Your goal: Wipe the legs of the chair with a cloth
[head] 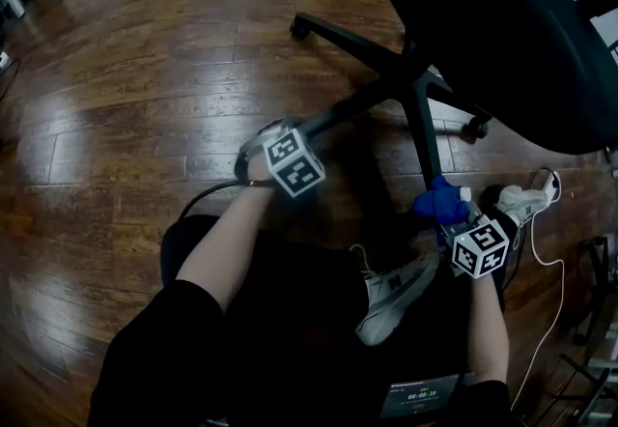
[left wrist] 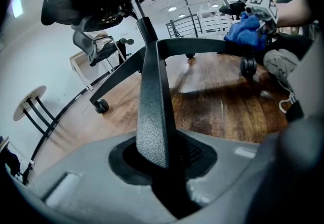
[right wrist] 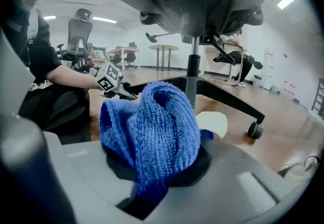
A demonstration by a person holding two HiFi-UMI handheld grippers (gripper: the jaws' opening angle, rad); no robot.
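A black office chair stands on the wood floor, its star base hub (head: 415, 77) under the seat. My left gripper (head: 275, 137) is shut on one textured black chair leg (left wrist: 154, 111), which runs between the jaws in the left gripper view (left wrist: 162, 162). My right gripper (head: 452, 214) is shut on a bunched blue cloth (right wrist: 152, 126). The blue cloth (head: 439, 201) sits against the outer end of the near leg (head: 425, 140), just above a caster (left wrist: 248, 66). From the left gripper view, the cloth (left wrist: 245, 33) shows at the far right.
The person's grey sneaker (head: 396, 295) lies between the grippers; another shoe (head: 517, 203) sits by a white cable (head: 555, 261). A caster (head: 301, 26) marks the far leg's end. Other office chairs (right wrist: 78, 35) and a round table (right wrist: 164, 48) stand in the background.
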